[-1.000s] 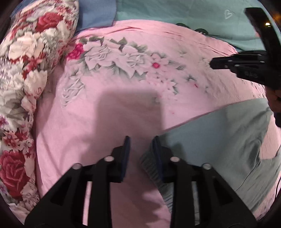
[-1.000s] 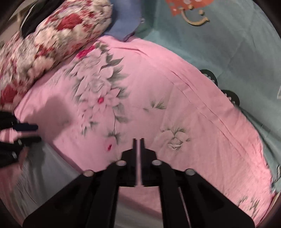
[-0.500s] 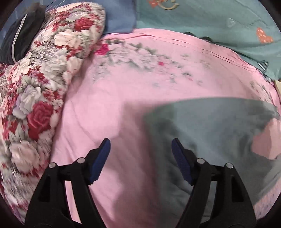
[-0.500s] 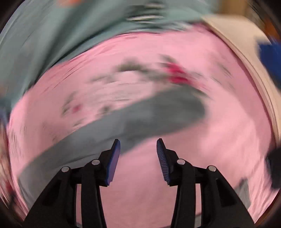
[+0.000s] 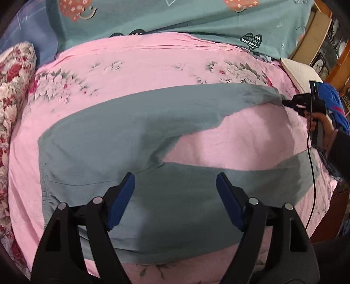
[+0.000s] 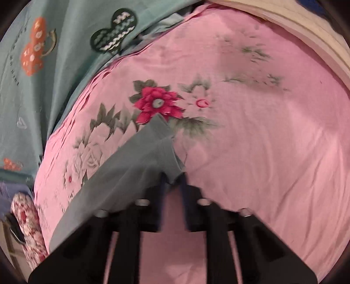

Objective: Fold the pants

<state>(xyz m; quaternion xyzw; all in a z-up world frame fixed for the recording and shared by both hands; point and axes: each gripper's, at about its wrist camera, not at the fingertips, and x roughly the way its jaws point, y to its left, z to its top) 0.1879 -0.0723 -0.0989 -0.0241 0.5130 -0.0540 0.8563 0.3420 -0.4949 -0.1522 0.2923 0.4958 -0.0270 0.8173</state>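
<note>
Pants (image 5: 113, 139), grey-green, lie spread flat on the pink floral bedsheet (image 5: 153, 65), waistband toward the left side of the left wrist view, two legs running off to the right with a wedge of sheet between them. Left gripper (image 5: 175, 196) hangs above the near leg, just below the crotch, pointing steeply down at the cloth; jaws wide and opening, blue pads (image 5: 119, 201) clear of the fabric, nothing between them. Right gripper (image 6: 173, 181) is at the far leg's hem: jaws closing, nearly together, with a bunched edge of the hem pinched at the tips; that leg's cloth runs from the tips down-left across the right wrist view. In the left wrist view the same gripper (image 5: 288, 102) sits at the right edge of the bed, a person's hand (image 5: 321, 124) wrapped round its handle, dark sleeve (image 5: 341, 153) behind it, thin black cable (image 5: 311, 166) hanging down. Floral quilt (image 5: 13, 87) bunched along the left side. Teal patterned sheet (image 5: 175, 19) covers the far side of the bed. No containers in view. Right wrist frame slightly blurred.
</note>
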